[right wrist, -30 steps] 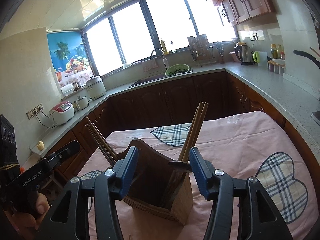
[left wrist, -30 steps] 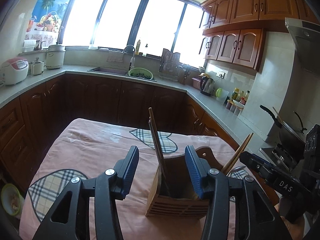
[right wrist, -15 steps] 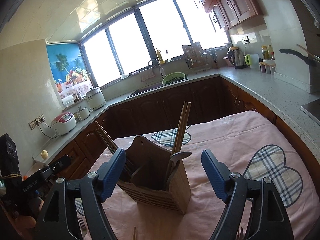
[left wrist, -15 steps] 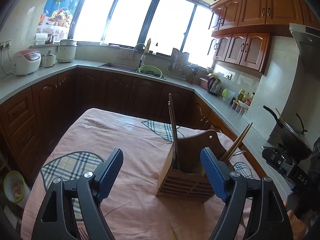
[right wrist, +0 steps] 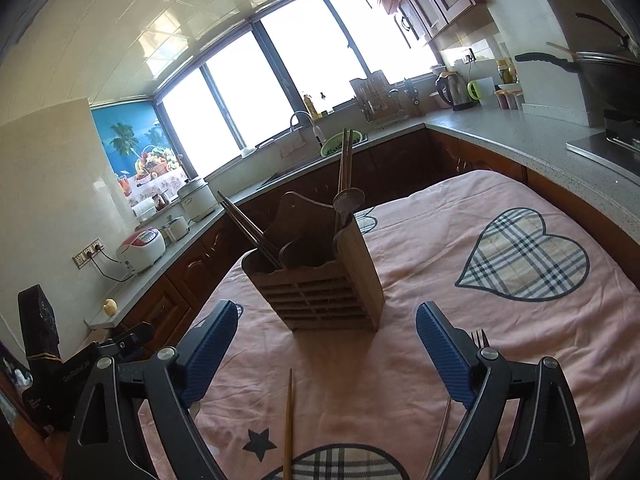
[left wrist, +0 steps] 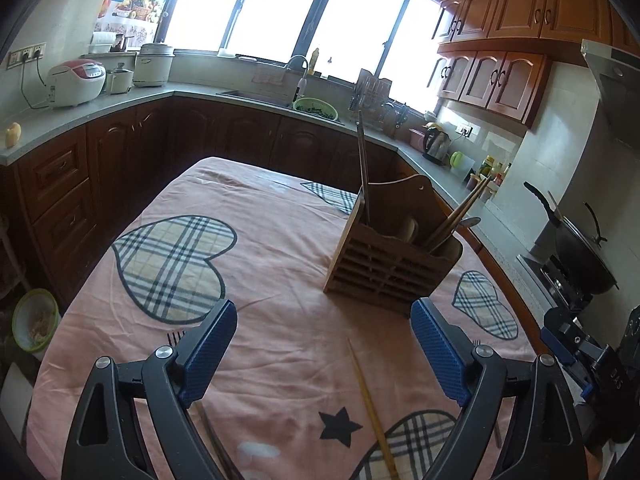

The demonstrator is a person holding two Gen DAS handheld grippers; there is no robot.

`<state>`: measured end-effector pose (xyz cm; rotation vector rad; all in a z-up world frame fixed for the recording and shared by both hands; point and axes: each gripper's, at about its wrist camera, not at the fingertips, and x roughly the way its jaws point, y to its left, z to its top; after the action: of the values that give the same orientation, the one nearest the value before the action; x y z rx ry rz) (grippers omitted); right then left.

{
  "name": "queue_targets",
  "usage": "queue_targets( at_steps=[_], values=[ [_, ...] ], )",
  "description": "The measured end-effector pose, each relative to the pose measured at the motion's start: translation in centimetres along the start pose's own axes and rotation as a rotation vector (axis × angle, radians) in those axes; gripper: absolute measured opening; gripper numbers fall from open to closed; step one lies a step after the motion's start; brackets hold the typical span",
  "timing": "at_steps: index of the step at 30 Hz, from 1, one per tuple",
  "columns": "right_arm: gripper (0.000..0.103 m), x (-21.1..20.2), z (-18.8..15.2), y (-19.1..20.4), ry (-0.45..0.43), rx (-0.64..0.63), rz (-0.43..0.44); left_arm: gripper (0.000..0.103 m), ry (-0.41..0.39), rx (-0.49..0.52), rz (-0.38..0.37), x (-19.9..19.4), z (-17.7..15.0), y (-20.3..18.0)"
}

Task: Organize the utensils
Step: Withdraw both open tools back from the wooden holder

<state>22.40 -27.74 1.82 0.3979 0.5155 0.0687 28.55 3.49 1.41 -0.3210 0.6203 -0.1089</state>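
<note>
The wooden utensil holder point(left wrist: 392, 264) point(right wrist: 320, 280) stands upright on the pink tablecloth point(left wrist: 280, 240), with chopsticks point(right wrist: 344, 160) and a spoon point(right wrist: 349, 200) in it. My left gripper point(left wrist: 322, 316) and right gripper point(right wrist: 326, 314) are both a short way back from the holder. Their jaws are opening wide, and nothing is between them. A light wooden chopstick point(left wrist: 370, 404) point(right wrist: 289, 424) lies loose on the cloth in front of the holder. One fork point(left wrist: 176, 336) lies by the left gripper's left finger. Another fork point(right wrist: 480, 338) lies behind the right gripper's right finger.
Dark cabinets and grey counters point(left wrist: 100, 120) wrap around the table, with a sink under the windows. A wok point(left wrist: 580, 256) sits on the stove at the right. More thin utensils point(right wrist: 444, 436) lie at the near edge. The other handheld gripper point(right wrist: 120, 344) shows at lower left.
Both grippers have let go of the holder, opened wide and drawn back from it. The holder now stands free, and loose utensils on the cloth have come into view.
</note>
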Motion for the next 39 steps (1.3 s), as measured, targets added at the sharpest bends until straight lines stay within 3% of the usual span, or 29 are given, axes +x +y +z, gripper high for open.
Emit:
queue_targets(
  at_steps=[15,20,22,24,28,33,39],
  values=[
    [0.092,-6.3,-4.8,2.1,-0.030,-0.078,0.013,0.092,-0.009,0.020,0.031,-8.8,-5.4,0.5],
    [0.092,-9.8,-4.2,3.7,-0.087,-0.134,0.020,0.093,-0.086,0.099,0.023,-13.6,-5.5,-1.0],
    [0.096,-11.6,-3.7,4.4,-0.138,-0.158,0.033,0.102,-0.131,0.132,0.039,-15.3,-6.3,-1.6],
    [0.103,-13.0,-3.9,4.9,-0.189,-0.182,0.019,0.102,-0.168,0.152,0.063,-16.4,-7.6,-2.1],
    [0.103,-13.9,-6.1,5.4,-0.263,-0.255,-0.048,0.102,-0.174,0.175,0.078,-16.4,-10.4,-2.6],
    [0.103,-12.8,-9.2,4.9,-0.237,-0.293,-0.100,0.102,-0.125,0.186,0.095,-15.1,-12.6,-2.8],
    [0.103,-11.2,-11.9,4.2,-0.181,-0.314,-0.122,0.102,-0.157,0.219,0.150,-14.9,-13.7,-3.2]
  ],
)
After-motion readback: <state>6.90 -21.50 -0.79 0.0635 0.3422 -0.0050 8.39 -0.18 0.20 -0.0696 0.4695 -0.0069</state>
